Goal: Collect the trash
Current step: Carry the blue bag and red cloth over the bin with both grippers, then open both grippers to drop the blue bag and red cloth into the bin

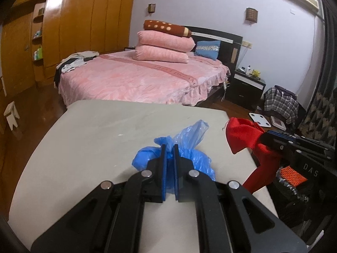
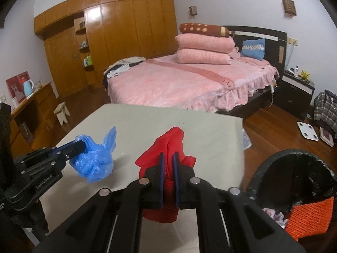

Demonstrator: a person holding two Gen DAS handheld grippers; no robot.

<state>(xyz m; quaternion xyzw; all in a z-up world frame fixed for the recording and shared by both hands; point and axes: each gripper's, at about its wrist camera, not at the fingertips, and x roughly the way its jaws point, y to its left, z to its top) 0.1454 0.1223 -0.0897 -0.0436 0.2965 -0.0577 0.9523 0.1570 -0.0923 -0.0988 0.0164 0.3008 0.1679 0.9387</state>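
Both claws are clamped: the left gripper pinches a crumpled blue plastic bag above the grey table; the right gripper grips a red cloth, which hangs lengthwise downward.

Table: a pale grey top is standing on the wooden floor.
Table top: only a few small specks are showing on it.
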